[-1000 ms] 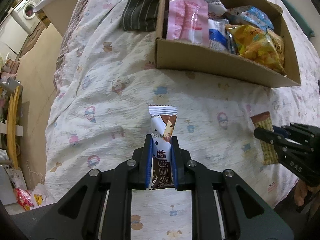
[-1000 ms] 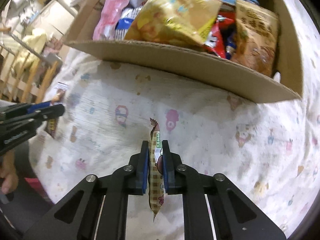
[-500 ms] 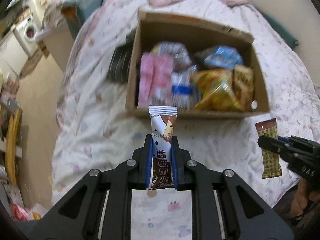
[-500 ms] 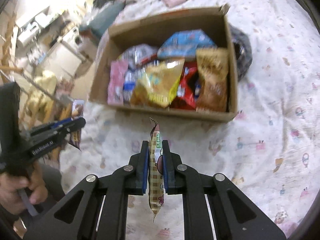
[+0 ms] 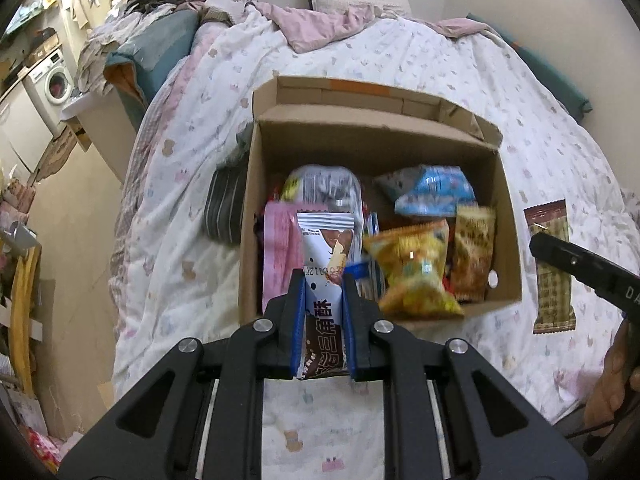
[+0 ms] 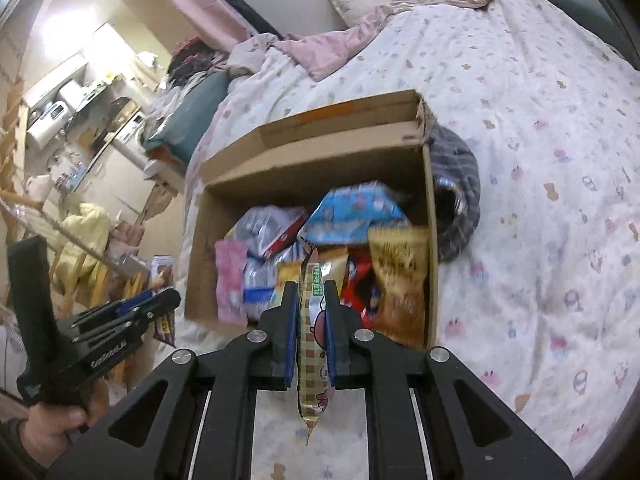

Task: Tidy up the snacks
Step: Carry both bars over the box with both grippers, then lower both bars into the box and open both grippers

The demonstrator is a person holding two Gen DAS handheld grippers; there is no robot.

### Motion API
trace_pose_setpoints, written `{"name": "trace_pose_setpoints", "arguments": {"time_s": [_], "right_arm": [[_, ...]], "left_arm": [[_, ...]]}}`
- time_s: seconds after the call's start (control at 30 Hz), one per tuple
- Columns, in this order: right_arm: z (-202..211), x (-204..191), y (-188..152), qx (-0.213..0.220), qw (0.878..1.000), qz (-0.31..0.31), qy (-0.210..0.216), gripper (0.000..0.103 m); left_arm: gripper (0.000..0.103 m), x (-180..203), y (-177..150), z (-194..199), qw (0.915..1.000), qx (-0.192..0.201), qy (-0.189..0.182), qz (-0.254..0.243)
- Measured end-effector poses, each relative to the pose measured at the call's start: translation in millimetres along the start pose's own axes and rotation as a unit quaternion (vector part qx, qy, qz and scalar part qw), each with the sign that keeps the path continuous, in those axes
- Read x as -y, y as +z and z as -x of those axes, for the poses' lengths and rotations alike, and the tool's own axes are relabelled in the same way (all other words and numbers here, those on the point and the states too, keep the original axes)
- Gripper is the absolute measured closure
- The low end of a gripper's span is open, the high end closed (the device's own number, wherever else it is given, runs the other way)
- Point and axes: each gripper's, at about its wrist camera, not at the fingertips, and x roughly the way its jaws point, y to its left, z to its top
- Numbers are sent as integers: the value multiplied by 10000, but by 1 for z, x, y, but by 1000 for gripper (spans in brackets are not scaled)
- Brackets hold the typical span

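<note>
On the patterned bedspread [image 5: 192, 216] sits an open cardboard box [image 5: 250, 216], crammed with snacks, and both tools hang above its near edge. Left side first: the left gripper [image 5: 322, 312] has its blue-padded jaws clamped tight on a white-and-brown wafer bar [image 5: 326, 248], the packet standing upright in front of a pink packet [image 5: 280, 252] in the box's left end. Moving across the box: a silver bag [image 5: 324, 188] at the back, a yellow chip bag [image 5: 412, 272] in the middle, a blue bag [image 5: 432, 192] behind it, a brown bag [image 5: 474, 252] against the right wall. Further right, the right gripper [image 6: 311, 332] is closed edge-on around a slim checkered snack stick [image 6: 314, 344], its tail dangling below the pads, its top reaching over the box's front wall. A dark striped cloth [image 6: 460, 200] lies just beside the box's right wall.
</note>
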Motion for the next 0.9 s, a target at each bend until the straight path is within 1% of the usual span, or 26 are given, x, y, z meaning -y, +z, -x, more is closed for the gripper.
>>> {"name": "trace_pose_setpoints", "arguments": {"time_s": [0.1,0.23,0.43,0.53,0.6,0.67,0.73,0.8,0.83,0.9], "right_arm": [[-10,1,9,6,10000,-42,-32,91],[-20,8,7,56,9999,-135,-4,91],[-46,24,6,-122,9994,-292,-120,91],[-61,29,4,-236,9991,-228,-287,91],[-67,32,3,-317,9985,-285,-353,91],[-72,36,1,-395,9978,-410,-340,91],[-75,33,0,-465,9975,-378,-379,91],[-75,32,-2,-491,9974,-367,-375,91],[-76,33,-1,-506,9973,-392,-353,91],[-76,34,0,-519,9972,-425,-337,90]], "left_arm": [[89,1,13,-6,10000,70,-18,44],[89,3,22,-23,9999,91,-89,102],[89,7,24,-53,9997,-77,-172,134],[89,9,22,-63,9998,-129,-108,78],[89,9,22,-71,9993,-262,-213,138],[89,9,21,-75,9991,-305,-222,181],[89,8,20,-79,9986,-403,-225,256],[89,6,19,-80,9975,-485,-344,371],[89,6,19,-79,9974,-469,-380,398],[89,9,18,-76,9983,-406,-318,287]]}}
